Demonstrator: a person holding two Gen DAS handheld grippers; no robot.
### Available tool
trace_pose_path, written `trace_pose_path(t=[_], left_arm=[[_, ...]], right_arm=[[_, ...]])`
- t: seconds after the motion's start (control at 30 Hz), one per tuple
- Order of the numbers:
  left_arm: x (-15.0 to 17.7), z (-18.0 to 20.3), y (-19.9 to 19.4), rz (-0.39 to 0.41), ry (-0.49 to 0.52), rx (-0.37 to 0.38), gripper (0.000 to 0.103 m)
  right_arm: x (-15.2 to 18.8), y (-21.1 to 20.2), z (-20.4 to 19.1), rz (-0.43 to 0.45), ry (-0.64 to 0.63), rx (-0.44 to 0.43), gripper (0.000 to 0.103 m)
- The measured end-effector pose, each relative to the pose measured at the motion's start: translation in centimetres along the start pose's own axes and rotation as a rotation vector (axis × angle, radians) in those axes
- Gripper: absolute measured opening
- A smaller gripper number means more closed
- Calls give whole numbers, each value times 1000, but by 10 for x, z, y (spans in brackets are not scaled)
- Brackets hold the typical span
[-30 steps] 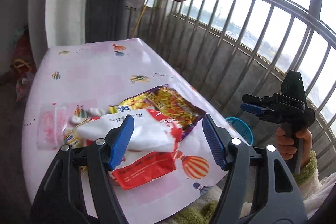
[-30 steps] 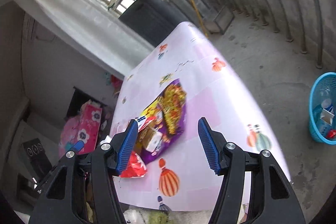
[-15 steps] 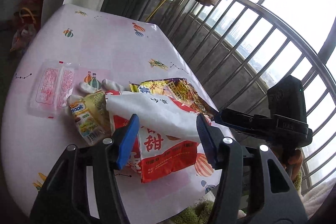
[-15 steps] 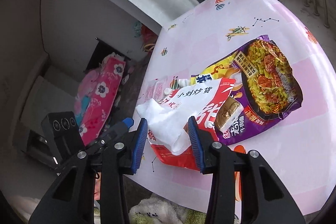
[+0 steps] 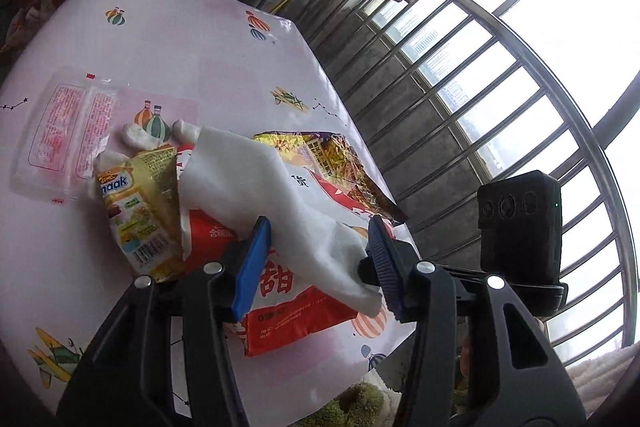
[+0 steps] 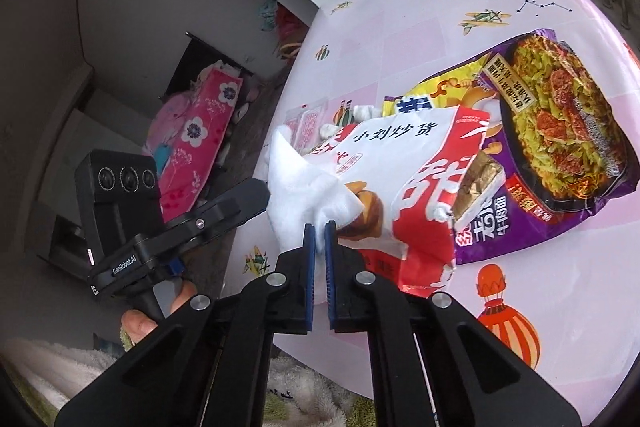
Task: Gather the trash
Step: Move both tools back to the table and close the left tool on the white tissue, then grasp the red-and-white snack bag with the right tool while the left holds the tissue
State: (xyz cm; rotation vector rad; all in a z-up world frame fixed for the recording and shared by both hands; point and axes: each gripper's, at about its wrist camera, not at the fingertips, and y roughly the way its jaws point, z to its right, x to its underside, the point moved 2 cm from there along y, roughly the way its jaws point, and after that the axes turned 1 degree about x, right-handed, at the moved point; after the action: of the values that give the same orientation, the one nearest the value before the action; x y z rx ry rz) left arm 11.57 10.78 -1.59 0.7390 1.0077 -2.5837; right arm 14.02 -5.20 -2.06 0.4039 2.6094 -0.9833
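We work over the table (image 5: 224,39), its glossy pink cloth printed with balloons and little planes, where the trash lies heaped near the front edge. Largest in the heap is the purple noodle bag (image 6: 560,131), a crinkly foil sheet lying flat, and over its near end lies the red and white snack bag (image 6: 404,163), limp and creased. Draped across that is the white tissue (image 5: 256,187), soft, fibrous and crumpled into a long fold. Beside them are a small yellow wafer wrapper (image 5: 136,211) and a flat clear sachet (image 5: 68,131).

Our right hand-held gripper (image 6: 319,233) has just been closing and now has its blue ribbed pads pressed together on a corner of the tissue. Our left hand-held gripper (image 5: 320,259) has just been narrowing too; its pads stand spread on either side of the tissue's lower end, and from this angle they seem not to press it yet.

To do this step well, we judge the right pinch should stay firm and lift slowly, since tissue tears easily and slides off slick foil. The left should close only once it straddles a thick fold, or take the red bag beneath instead, so both hands do not pull one flimsy sheet apart.
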Motion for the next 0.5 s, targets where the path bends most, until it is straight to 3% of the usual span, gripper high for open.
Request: trace_pose_path(t=[0.07,0.27,0.37,0.5], left_arm=[[1,1,0,1,0,-13,45],[2,-3,4,-12,33,-109,6],[3,-3,2,-4,61,-130,3],[6,-3,-3,-1,75,-132,2]], right_arm=[[2,4,-4,-18,-7,-39,5],[7,2,-12,-19,-54,-32,5],[7,-14,-12,9,-70,-10,7],[3,-50,9,122,-15,49,35]])
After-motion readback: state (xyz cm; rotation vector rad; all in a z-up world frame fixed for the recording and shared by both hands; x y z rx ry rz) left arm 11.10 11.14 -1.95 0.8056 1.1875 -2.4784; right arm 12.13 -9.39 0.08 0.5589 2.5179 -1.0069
